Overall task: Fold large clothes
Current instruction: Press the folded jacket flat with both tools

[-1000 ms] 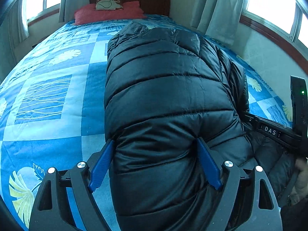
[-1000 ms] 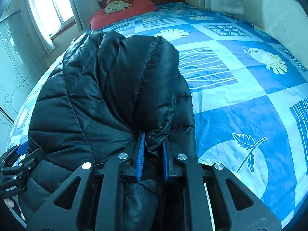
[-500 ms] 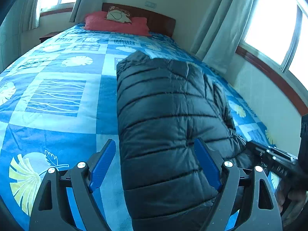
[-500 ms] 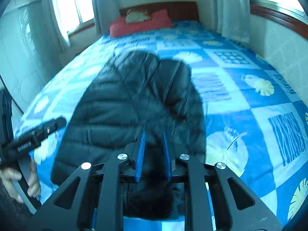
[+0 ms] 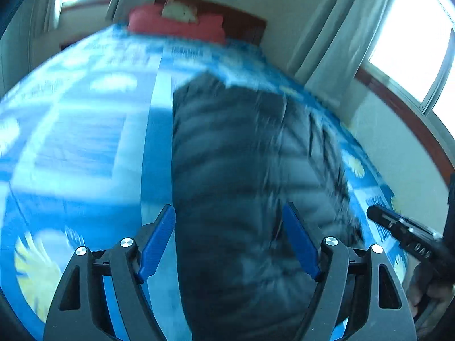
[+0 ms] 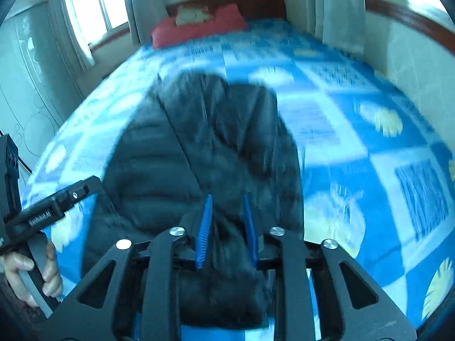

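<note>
The black puffer jacket (image 5: 241, 176) lies lengthwise on the blue patterned bed (image 5: 85, 142), running from 6 o'clock in both views up toward the red pillow (image 5: 173, 25) at 12. It looks folded narrow already, sleeves tucked in, though blur makes that a guess.

Left gripper (image 5: 229, 238): jaws wide but closing a bit, straddling the jacket's near end. Its pads seem clear of the fabric; the left pad sits at the jkt's edge over the sheet, so nothing is grasped. Right gripper (image 6: 226, 227): jaws opening, w/ dark fabric between the blue pads; whether they press on it or have let go can't be told from this frame.

Step in hand, probably: regrip the near hem to fold the jkt end-over-end toward 12. To do it well:
- take both near corners level, one per claw, deep enough into the puffy layers so all come along
- lift evenly, carry toward 12, lay down w/o twisting
- keep the side edges aligned; slick shell may slide.

Hard to see: both views are motion-smeared, so seams and collar are unclear. The jacket's near hem is hidden behind gripper bodies at 6. Each view shows the other tool only partly, at 3–4 o'clock in the left view and 8–9 in the right, w/ a hand (image 6: 31, 275) on its handle.
</note>
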`<state>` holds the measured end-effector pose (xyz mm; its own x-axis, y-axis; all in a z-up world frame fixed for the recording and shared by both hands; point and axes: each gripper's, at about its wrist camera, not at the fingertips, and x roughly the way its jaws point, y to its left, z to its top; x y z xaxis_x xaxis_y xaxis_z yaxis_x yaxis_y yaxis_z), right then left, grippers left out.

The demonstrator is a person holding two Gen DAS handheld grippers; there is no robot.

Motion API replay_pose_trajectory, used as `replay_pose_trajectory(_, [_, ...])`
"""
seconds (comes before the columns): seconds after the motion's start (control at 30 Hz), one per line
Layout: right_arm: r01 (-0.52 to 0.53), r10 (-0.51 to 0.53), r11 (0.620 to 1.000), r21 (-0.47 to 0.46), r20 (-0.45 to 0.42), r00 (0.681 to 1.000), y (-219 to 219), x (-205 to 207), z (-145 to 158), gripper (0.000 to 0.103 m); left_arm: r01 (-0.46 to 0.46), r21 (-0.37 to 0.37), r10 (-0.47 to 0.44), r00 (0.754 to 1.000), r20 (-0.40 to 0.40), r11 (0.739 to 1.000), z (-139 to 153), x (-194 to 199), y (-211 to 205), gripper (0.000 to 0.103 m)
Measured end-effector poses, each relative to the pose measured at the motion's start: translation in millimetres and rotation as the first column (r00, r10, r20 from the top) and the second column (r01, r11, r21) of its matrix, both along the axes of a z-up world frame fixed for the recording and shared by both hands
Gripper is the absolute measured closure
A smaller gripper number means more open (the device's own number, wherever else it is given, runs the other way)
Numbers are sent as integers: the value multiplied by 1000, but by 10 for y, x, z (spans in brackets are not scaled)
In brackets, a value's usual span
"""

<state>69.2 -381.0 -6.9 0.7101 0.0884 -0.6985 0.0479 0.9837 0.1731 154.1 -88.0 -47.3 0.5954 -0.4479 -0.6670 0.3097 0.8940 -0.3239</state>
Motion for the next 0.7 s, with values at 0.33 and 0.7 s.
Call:
replay_pose_trajectory(0.33, [-3,-1,997,-71,-60,998,-109,1058,-536,72,-10,101,5,999,50,995,-158,780,-499,26])
replay_pose_trajectory(0.7, [37,-40,997,-65,-44,998,-67,1100,-1041,72,-32,168,39,999,-35,985,-638,982,-624,15])
